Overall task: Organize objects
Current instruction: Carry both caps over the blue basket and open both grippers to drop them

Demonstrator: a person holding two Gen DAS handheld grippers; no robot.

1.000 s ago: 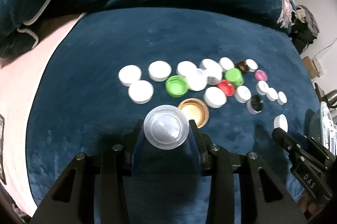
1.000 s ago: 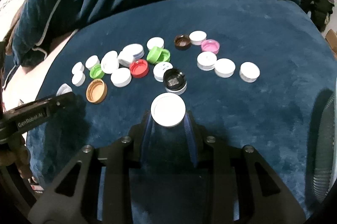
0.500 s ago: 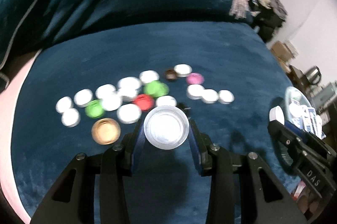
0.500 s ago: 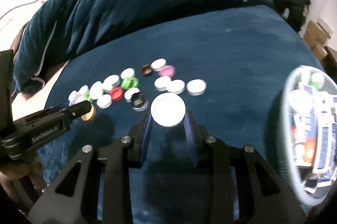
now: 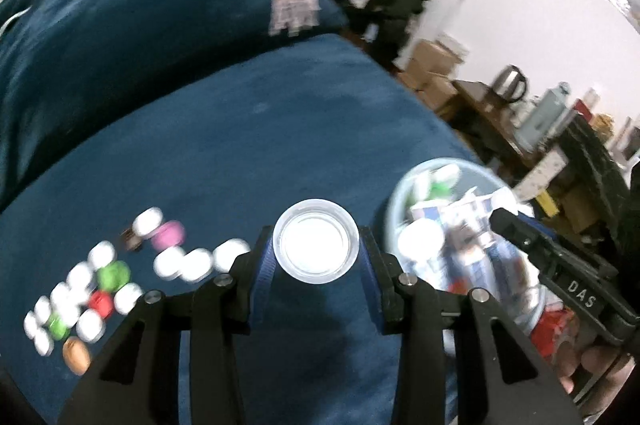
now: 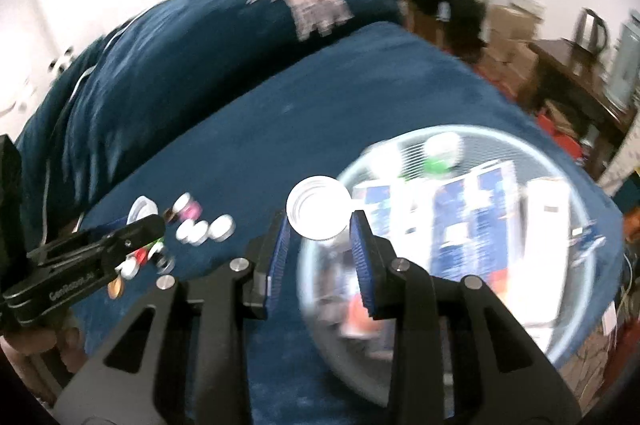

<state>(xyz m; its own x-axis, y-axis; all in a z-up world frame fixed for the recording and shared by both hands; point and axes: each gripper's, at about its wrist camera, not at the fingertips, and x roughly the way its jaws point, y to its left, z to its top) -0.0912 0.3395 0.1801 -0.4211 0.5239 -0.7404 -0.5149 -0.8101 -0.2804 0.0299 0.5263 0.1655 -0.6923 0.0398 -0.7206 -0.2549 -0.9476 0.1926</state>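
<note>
Over the dark blue velvet bedspread (image 5: 280,129), left gripper (image 5: 316,245) clamps a translucent round plastic lid (image 5: 316,241), right gripper (image 6: 319,221) pinches a white round plastic cap (image 6: 319,212); best release both low, inside the pale blue round mesh basket (image 6: 580,209) rim.

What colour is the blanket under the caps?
Dark blue blanket; the left wrist view shows it best.

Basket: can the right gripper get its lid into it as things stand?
Probably yes. The right gripper, shut on a white lid, hangs over the near rim of the basket. Its top is open, and nothing stands between them.
</note>
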